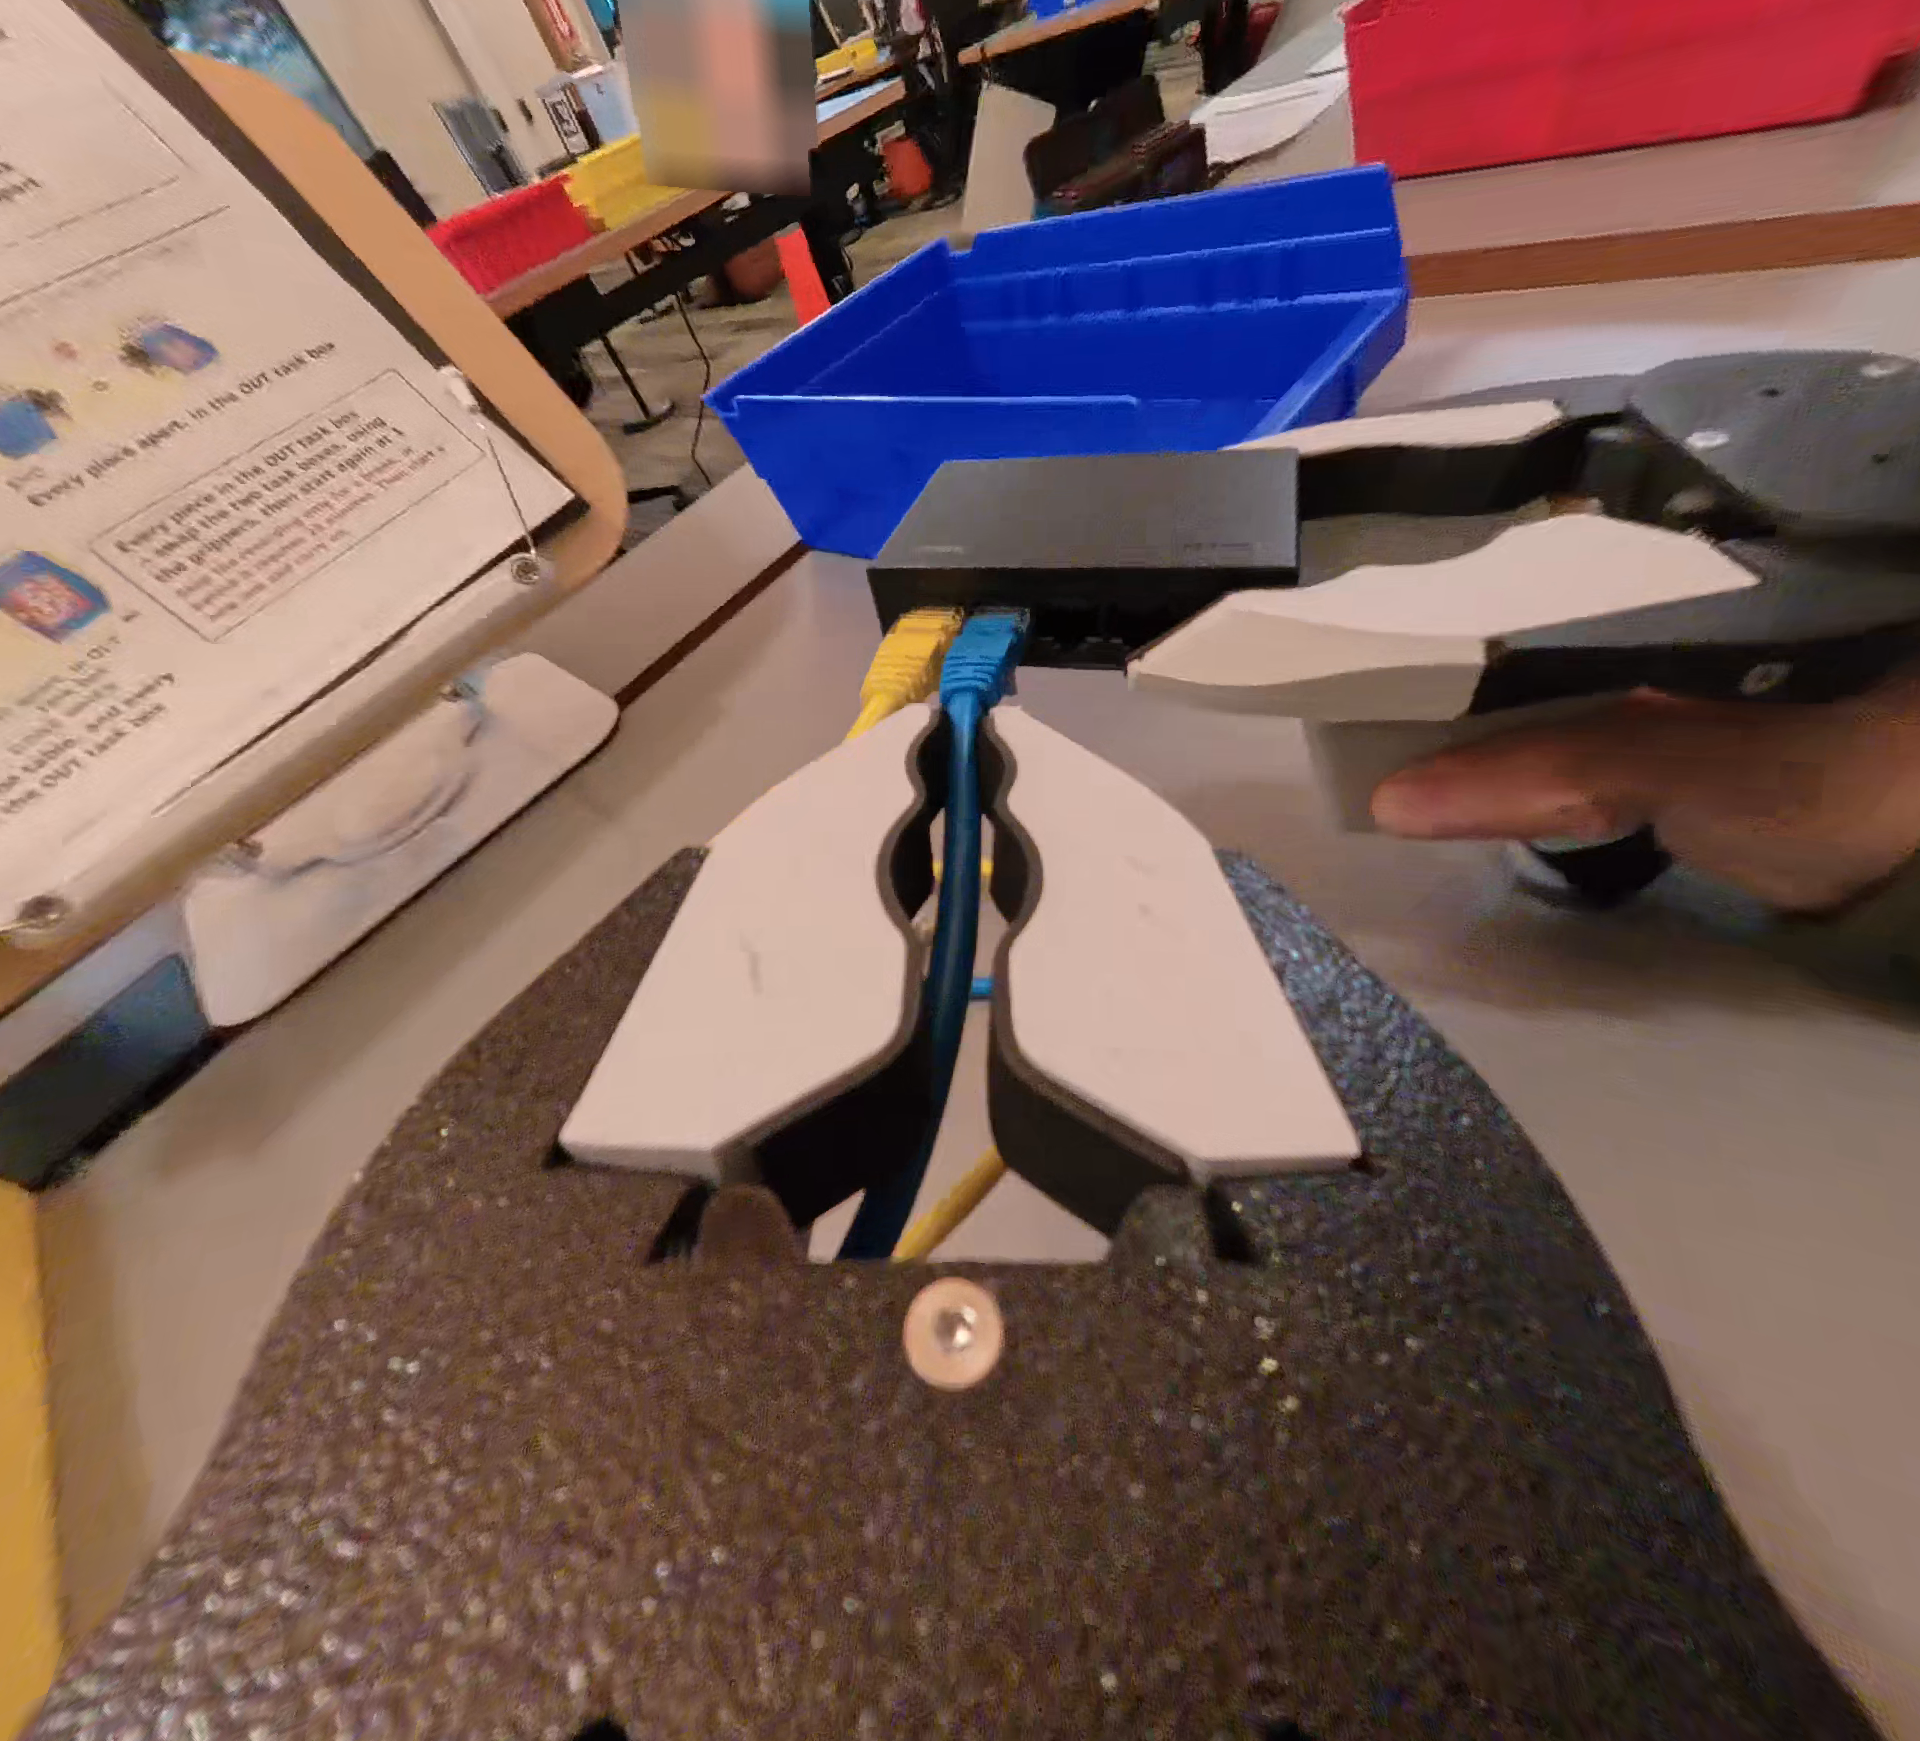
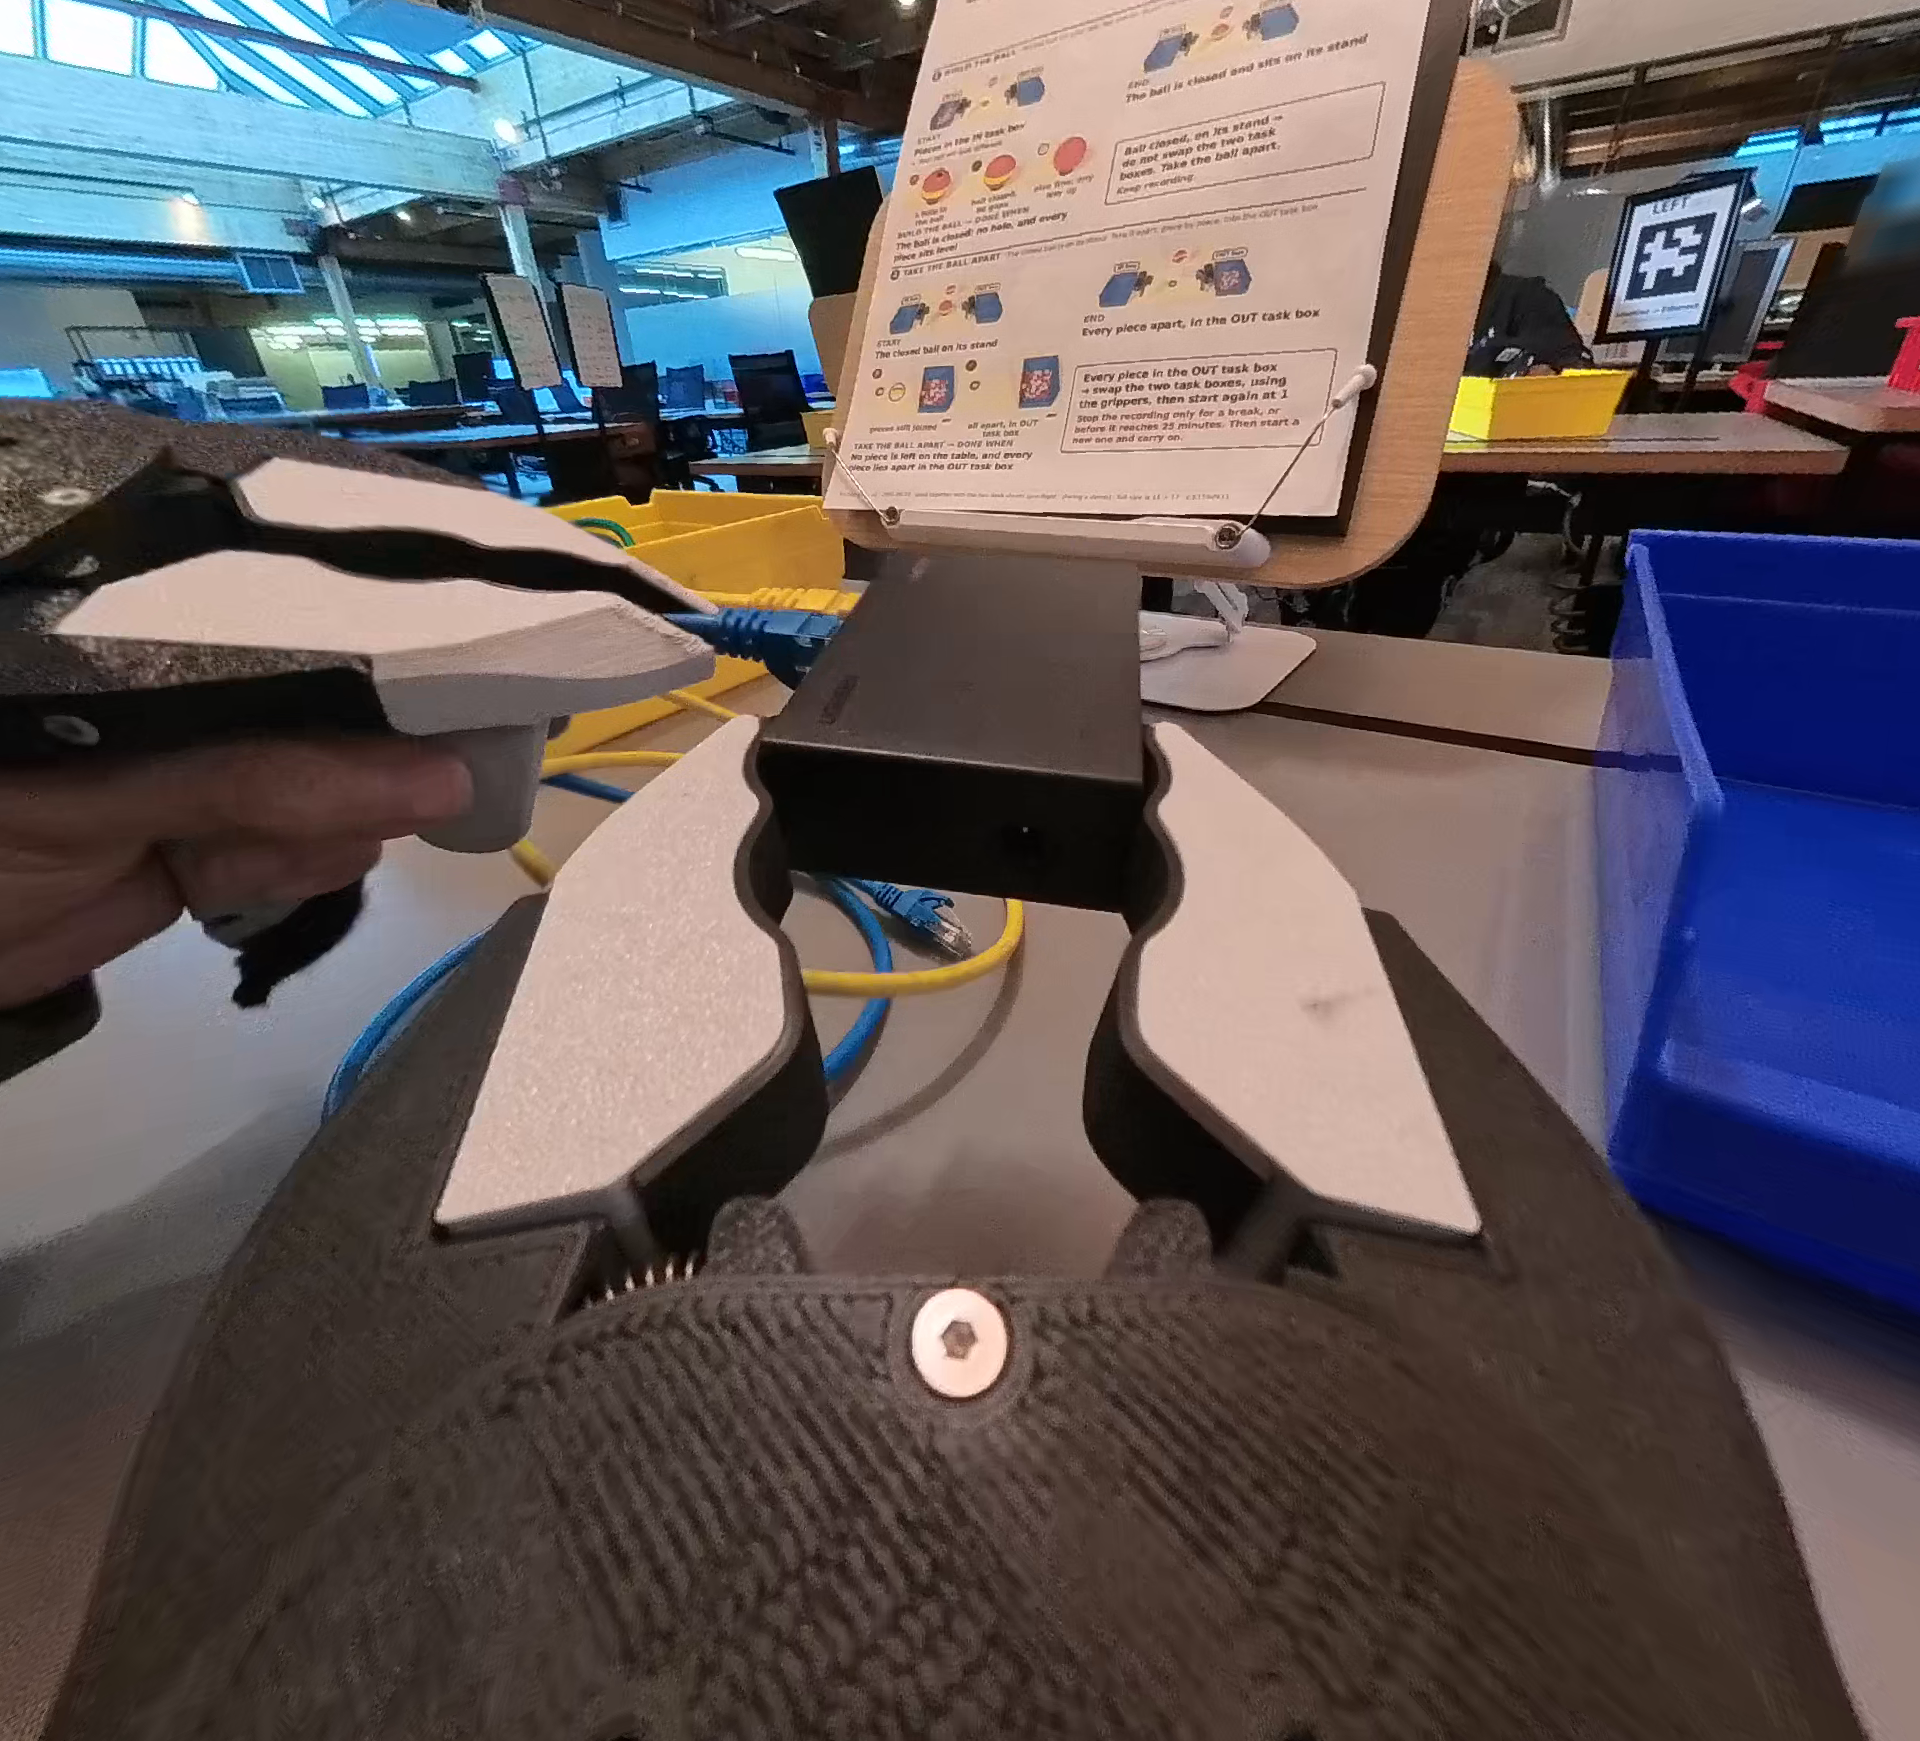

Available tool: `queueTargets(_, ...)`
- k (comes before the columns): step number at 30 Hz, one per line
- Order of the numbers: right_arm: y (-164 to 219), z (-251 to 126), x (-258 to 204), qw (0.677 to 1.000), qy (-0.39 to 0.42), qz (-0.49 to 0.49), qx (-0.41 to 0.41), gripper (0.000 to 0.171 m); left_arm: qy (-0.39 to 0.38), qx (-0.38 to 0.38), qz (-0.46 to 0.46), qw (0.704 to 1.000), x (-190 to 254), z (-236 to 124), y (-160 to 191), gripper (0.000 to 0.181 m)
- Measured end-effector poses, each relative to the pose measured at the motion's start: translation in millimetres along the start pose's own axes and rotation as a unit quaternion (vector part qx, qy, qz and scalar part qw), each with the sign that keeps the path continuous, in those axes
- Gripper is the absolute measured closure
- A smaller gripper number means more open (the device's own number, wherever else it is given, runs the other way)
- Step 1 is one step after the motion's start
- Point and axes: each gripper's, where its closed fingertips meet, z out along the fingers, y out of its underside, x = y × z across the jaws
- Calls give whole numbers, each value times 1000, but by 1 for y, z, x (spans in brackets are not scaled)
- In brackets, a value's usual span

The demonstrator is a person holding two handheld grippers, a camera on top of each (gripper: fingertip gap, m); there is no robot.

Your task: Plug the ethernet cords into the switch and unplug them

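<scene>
The black switch (image 1: pixel 1091 517) is held a little above the grey table. My right gripper (image 2: pixel 956 746) is shut on its end; it also shows in the left wrist view (image 1: pixel 1216 559). A yellow plug (image 1: pixel 914 647) and a blue plug (image 1: pixel 987 647) sit side by side in the switch's front ports. My left gripper (image 1: pixel 961 715) is shut on the blue cord (image 1: pixel 961 860) just behind its plug; it also shows in the right wrist view (image 2: pixel 707 637). The blue cord's other plug (image 2: pixel 930 922) lies loose on the table amid yellow cord (image 2: pixel 935 976).
A blue bin (image 1: pixel 1060 361) stands just behind the switch, to the right in the right wrist view (image 2: pixel 1766 860). An instruction sheet on a wooden stand (image 2: pixel 1143 185) stands at the table's far side. A yellow bin (image 2: pixel 727 538) and a red bin (image 1: pixel 1610 29) lie beyond.
</scene>
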Motion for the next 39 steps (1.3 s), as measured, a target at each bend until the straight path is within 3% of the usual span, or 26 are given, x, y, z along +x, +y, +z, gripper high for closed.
queueTargets(3,-3,-2,1,1000,-5,23,15,107,76,46,-185,979,3,1,-8,177)
queueTargets(6,0,0,1,1000,-1,11,-1,107,39,26,-119,992,2,3,-1,176)
queueTargets(10,-2,-2,0,1000,-9,22,9,107,94,39,-190,977,4,1,-7,177)
queueTargets(16,1,-1,0,1000,-9,13,-5,107,-10,-13,0,1000,1,5,-1,176)
queueTargets(19,-1,-2,1,1000,-11,21,2,107,22,19,-84,996,2,7,-4,176)
queueTargets(26,2,1,-3,1000,-18,-10,-11,107,6,16,-70,997,1,3,4,175)
queueTargets(29,5,3,3,999,13,-22,-20,107,11,43,-70,997,4,-4,-10,162)
queueTargets(35,1,0,13,999,32,7,-7,108,31,85,-85,992,-5,-44,-40,155)
queueTargets(39,0,-2,15,999,22,27,0,108,-37,50,-109,992,-61,-84,-26,155)
